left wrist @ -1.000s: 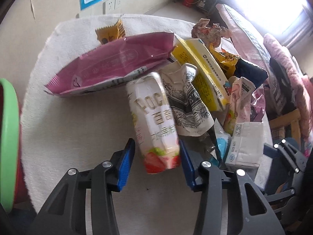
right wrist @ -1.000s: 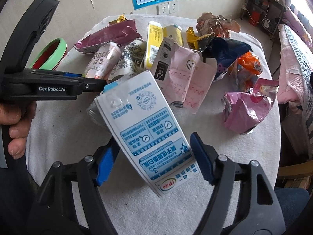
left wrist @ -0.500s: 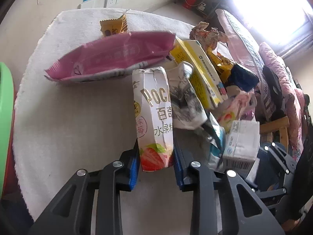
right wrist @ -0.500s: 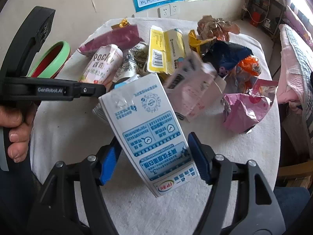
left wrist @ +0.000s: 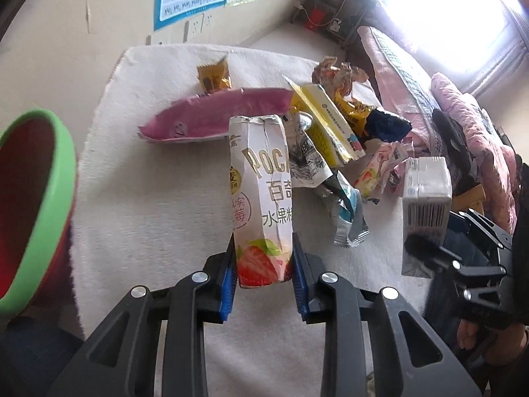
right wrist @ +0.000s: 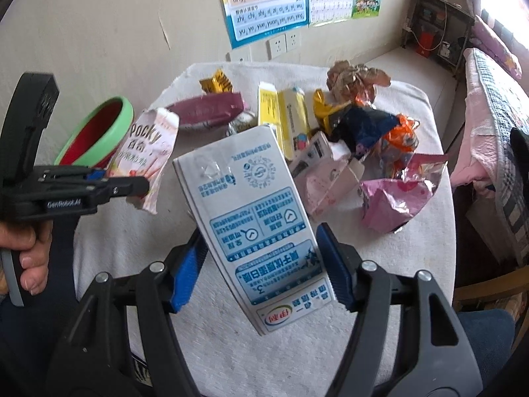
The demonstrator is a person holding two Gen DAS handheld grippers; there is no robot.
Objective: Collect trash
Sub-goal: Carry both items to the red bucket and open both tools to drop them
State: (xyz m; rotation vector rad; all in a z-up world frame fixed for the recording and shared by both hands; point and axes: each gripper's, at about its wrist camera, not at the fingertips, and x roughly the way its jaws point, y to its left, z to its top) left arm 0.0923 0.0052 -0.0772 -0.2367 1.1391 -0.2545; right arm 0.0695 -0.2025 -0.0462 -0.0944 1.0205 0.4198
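Note:
My left gripper [left wrist: 264, 264] is shut on a white Pocky strawberry box [left wrist: 261, 198] and holds it lifted above the table; it also shows in the right wrist view [right wrist: 145, 155]. My right gripper [right wrist: 261, 264] is shut on a white and blue milk carton [right wrist: 251, 215], held above the table; the carton shows in the left wrist view [left wrist: 426, 205]. A red bin with a green rim [left wrist: 29, 205] stands left of the table, also in the right wrist view [right wrist: 96, 129].
A white-clothed round table [right wrist: 231, 347] carries a pile of trash: a long pink wrapper [left wrist: 215, 115], a yellow box [right wrist: 284, 115], a crumpled pink foil bag [right wrist: 396, 198], a dark blue bag [right wrist: 367, 125]. A bed [right wrist: 496, 99] stands to the right.
My left gripper closed on the Pocky box and lifted it off the table toward the left. My right gripper kept hold of the milk carton and rose a little.

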